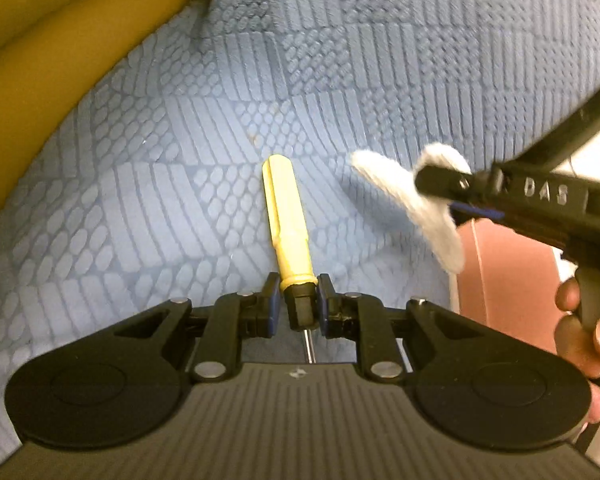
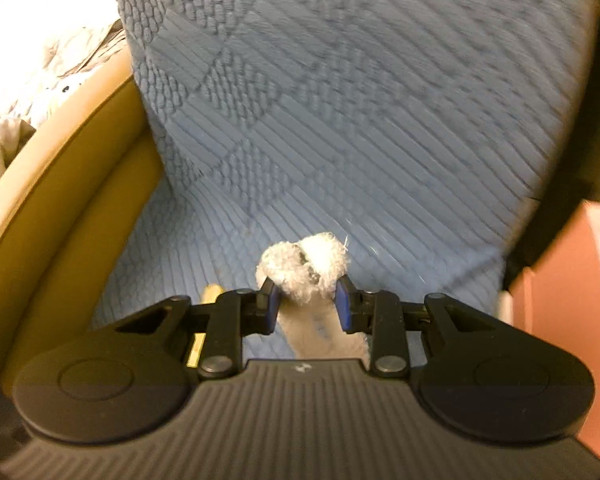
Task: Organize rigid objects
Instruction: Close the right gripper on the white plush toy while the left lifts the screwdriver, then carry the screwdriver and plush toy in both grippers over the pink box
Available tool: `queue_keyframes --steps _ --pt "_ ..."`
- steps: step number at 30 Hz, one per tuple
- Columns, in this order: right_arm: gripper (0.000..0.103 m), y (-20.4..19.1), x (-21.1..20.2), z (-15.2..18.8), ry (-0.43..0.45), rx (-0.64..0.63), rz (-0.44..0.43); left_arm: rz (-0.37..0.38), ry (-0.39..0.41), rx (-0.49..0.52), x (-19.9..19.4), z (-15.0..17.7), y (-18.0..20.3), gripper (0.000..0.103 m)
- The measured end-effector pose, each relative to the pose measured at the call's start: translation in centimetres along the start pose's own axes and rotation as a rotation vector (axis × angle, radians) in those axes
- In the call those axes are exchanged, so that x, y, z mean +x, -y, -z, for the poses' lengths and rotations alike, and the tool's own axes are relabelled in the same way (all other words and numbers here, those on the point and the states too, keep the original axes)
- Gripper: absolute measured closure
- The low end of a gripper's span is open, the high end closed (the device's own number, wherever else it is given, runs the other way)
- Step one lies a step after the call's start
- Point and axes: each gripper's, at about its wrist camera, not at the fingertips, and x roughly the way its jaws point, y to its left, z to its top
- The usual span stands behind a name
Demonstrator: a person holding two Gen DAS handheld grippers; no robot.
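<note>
While the left gripper holds a yellow-handled screwdriver by its black collar, jaws closed on it, the handle points away over a blue textured cover and the thin metal shaft runs back toward the camera. To its right, the right gripper has its jaws clamped on a fluffy white sock, whose free end hangs clear of the cover. A person's hand grips that gripper's handle. Mustard-yellow upholstery borders the cover.
</note>
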Motion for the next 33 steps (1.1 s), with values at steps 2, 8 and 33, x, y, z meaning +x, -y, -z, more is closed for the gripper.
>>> queue_keyframes --steps 2,8,33 --pt "0.071 -0.4 -0.9 1.8 0.015 -0.024 0.028 -0.010 -0.003 0.028 -0.5 0.7 0.4 0.081" --pt "0.071 -1.2 -3.6 6.0 0.071 -0.039 0.098 -0.025 -0.032 0.107 -1.5 2.7 1.0 0.081" --pt "0.066 -1.7 -3.9 12.6 -0.003 -0.073 0.089 -0.037 -0.034 0.085 -2.4 5.4 1.6 0.074"
